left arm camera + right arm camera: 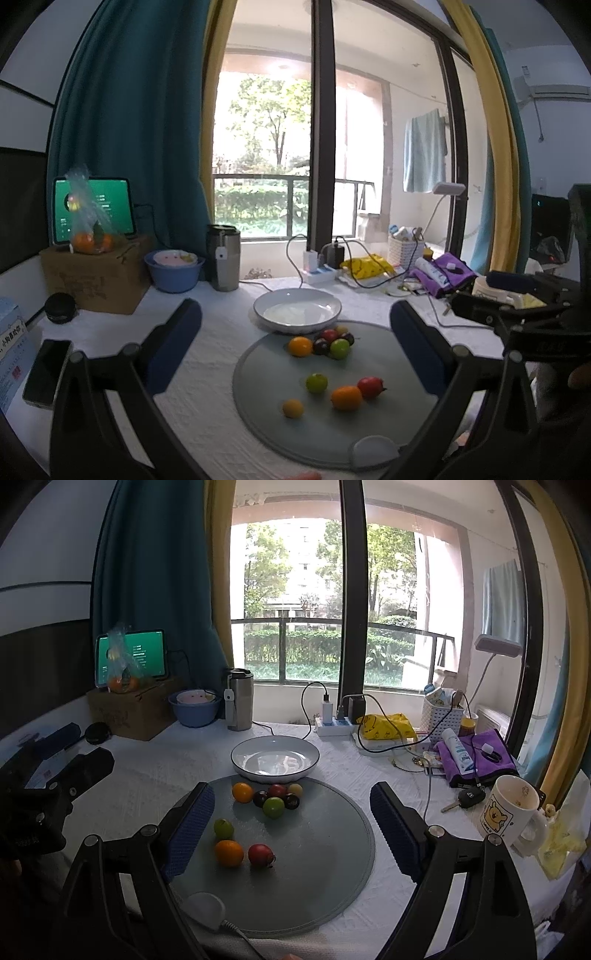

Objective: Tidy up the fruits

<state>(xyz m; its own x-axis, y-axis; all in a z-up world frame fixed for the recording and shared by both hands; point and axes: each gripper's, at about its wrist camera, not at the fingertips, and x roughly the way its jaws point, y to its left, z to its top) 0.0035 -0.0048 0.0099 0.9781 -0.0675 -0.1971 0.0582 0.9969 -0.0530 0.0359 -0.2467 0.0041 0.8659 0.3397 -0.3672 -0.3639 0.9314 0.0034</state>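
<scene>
On the tabletop [166, 760] lies a round grey mat [317, 867] with small fruits on it. A bunch of them sits at the far edge: an orange one [242, 792], a green one [273, 807], red and dark ones. Nearer lie a green fruit [223, 828], an orange fruit [229, 853] and a red fruit [261, 854]. Just behind the mat stands a white bowl [275, 762] with nothing in it. The left tool [295, 347] and the right tool [291, 834] are both spread wide above the mat and hold nothing
</scene>
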